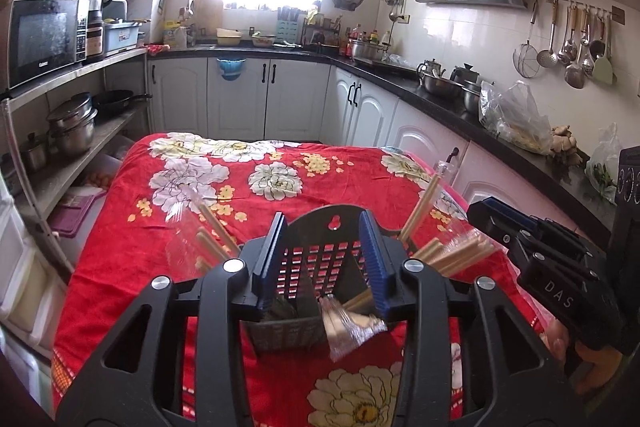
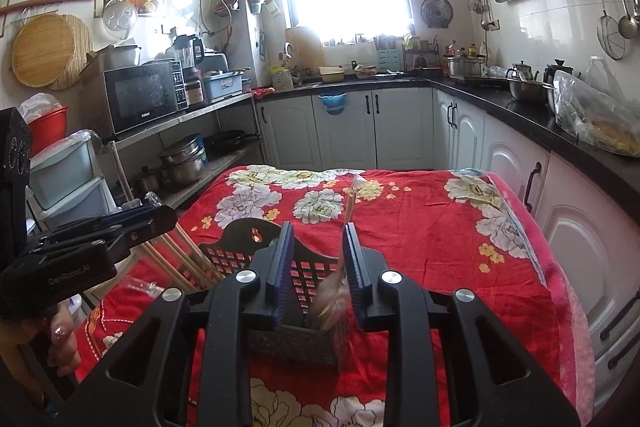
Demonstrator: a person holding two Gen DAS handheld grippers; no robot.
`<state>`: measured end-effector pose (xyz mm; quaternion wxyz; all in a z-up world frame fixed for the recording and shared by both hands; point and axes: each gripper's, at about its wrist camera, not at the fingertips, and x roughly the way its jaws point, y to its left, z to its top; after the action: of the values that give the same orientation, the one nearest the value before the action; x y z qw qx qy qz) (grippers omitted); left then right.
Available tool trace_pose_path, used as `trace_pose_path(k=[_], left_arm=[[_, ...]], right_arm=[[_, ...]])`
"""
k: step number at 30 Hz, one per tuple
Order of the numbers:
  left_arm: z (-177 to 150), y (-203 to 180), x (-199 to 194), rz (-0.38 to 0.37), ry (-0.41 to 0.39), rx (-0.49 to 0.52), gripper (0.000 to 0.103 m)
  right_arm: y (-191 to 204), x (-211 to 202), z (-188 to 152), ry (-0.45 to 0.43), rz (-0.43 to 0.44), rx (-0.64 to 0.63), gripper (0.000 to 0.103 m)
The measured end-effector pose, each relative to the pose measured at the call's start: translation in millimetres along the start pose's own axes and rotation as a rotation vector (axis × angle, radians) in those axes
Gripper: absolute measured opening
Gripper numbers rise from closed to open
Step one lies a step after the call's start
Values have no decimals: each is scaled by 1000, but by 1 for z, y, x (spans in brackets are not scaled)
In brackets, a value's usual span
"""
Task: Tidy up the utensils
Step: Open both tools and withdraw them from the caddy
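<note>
A black perforated utensil holder (image 1: 316,259) stands on the red floral tablecloth (image 1: 280,183). It also shows in the right wrist view (image 2: 244,255). My left gripper (image 1: 326,247) is open, its blue pads on either side of the holder's top. Wrapped wooden chopsticks (image 1: 460,255) lie right of the holder, more chopsticks (image 1: 214,231) lie left, and one plastic-wrapped pair (image 1: 352,323) sticks out of the holder's front compartment. My right gripper (image 2: 318,259) is open above the holder, with a wrapped chopstick pair (image 2: 348,223) standing by its right pad, lower end in the holder.
Kitchen counters (image 1: 440,91) with pots and bags run along the right and back. A shelf (image 1: 80,131) with a microwave and pans stands left of the table. White cabinets (image 2: 380,123) stand behind the table. Each gripper shows in the other's view, the right gripper's body (image 1: 540,251) and the left gripper's body (image 2: 92,243).
</note>
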<state>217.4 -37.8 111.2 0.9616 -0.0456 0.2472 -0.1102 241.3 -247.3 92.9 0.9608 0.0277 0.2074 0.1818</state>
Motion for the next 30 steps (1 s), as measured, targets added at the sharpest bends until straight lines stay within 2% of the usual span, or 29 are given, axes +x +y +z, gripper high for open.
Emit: trace_pose_path(k=[6,13,15,18,22,25,30], left_arm=[[-8,-3,-17,-16,5,-5,42],[-20,-4,-40,-35,6,-20,65],[-26,-4,-45,-36,5,-20,68],[-37,-4,-51,-34,17,-27,79],[-51,-4,-55,-17,31,-14,87],[-63,-1,-58,-16,40,-23,92],[-83,4,-58,0,53,-39,92]], right_arm=[[-1,-14,-6,2,-4,3,34],[2,-35,-19,17,2,-5,47],[5,-39,-23,24,5,-15,49],[9,-46,-29,29,11,-26,55],[14,-54,-44,42,18,-32,64],[17,-57,-55,57,22,-31,71],[22,-59,-74,82,14,-46,75]])
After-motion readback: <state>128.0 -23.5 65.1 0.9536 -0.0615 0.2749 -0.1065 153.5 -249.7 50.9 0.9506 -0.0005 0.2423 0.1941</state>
